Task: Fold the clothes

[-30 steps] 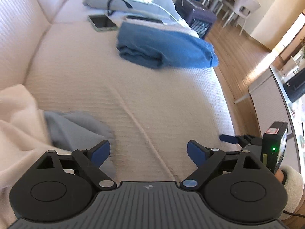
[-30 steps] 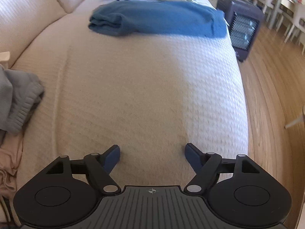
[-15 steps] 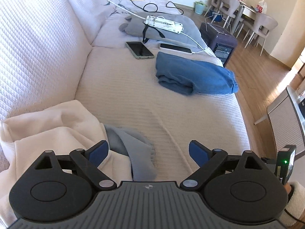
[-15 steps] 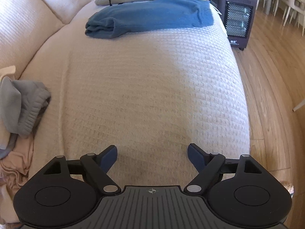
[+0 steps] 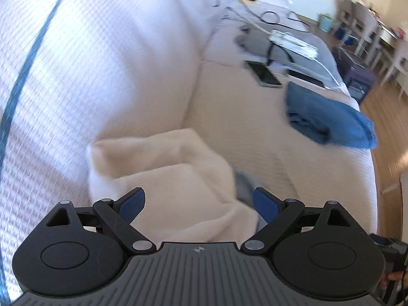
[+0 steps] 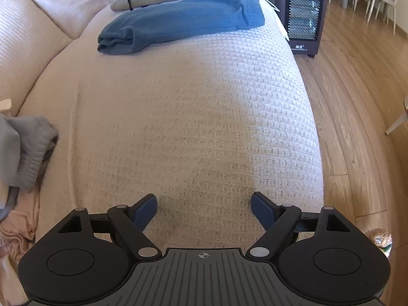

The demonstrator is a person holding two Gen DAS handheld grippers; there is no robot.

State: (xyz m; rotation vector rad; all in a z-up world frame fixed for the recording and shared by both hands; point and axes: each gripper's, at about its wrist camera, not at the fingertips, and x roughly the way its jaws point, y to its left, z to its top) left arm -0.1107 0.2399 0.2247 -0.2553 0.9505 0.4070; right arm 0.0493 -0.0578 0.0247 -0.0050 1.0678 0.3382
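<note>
Left gripper [image 5: 199, 202] spread wide, holding nothing, poised over cream garment [image 5: 163, 168] heaped between and ahead of its fingers. Grey garment [image 5: 243, 186] peeking out just inside the right finger. Right gripper [image 6: 204, 207] likewise spread and bare, over sofa [image 6: 193, 117]. Folded blue garment [image 6: 183, 23] far ahead; grey garment [image 6: 28, 150] well left of the left finger.

Cream waffle-weave sofa [image 6: 204, 117] carries everything. Folded blue garment [image 6: 183, 23] at 12 o'clock; grey garment [image 6: 25, 153] at 9, phone [image 5: 264, 74] beyond the blue.
</note>
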